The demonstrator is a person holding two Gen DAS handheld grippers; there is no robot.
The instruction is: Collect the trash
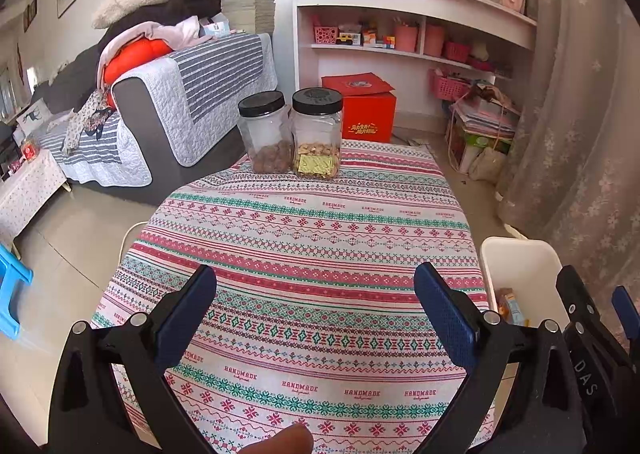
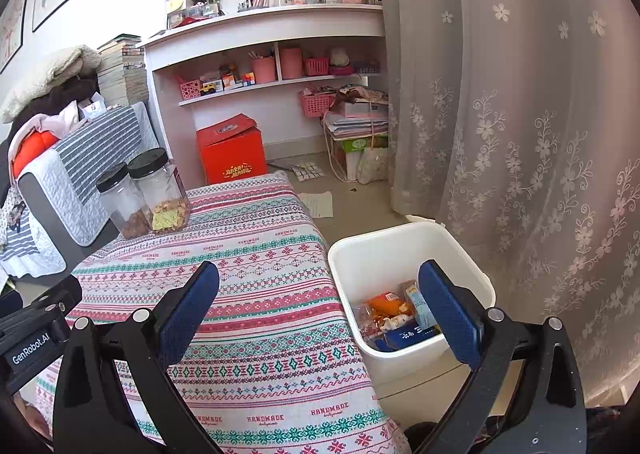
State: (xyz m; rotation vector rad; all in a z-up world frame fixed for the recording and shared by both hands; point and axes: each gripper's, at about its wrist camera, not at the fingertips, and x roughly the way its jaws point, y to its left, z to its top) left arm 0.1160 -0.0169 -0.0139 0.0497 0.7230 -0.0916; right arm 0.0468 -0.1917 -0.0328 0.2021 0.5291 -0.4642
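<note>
A white trash bin [image 2: 400, 242] stands on the floor right of the table and holds several wrappers and cartons [image 2: 394, 318]. It also shows in the left wrist view [image 1: 520, 258]. My left gripper [image 1: 316, 314] is open and empty above the patterned tablecloth [image 1: 312, 222]. My right gripper [image 2: 320, 306] is open and empty, straddling the table's right edge and the bin's near side. The right gripper also shows at the right edge of the left wrist view [image 1: 600, 310].
Two clear jars with black lids [image 1: 292, 130] stand at the table's far end, also seen in the right wrist view [image 2: 148, 194]. A sofa [image 1: 168, 102] is at the left, a red box [image 1: 368, 110] and shelves behind, a curtain [image 2: 520, 134] at the right.
</note>
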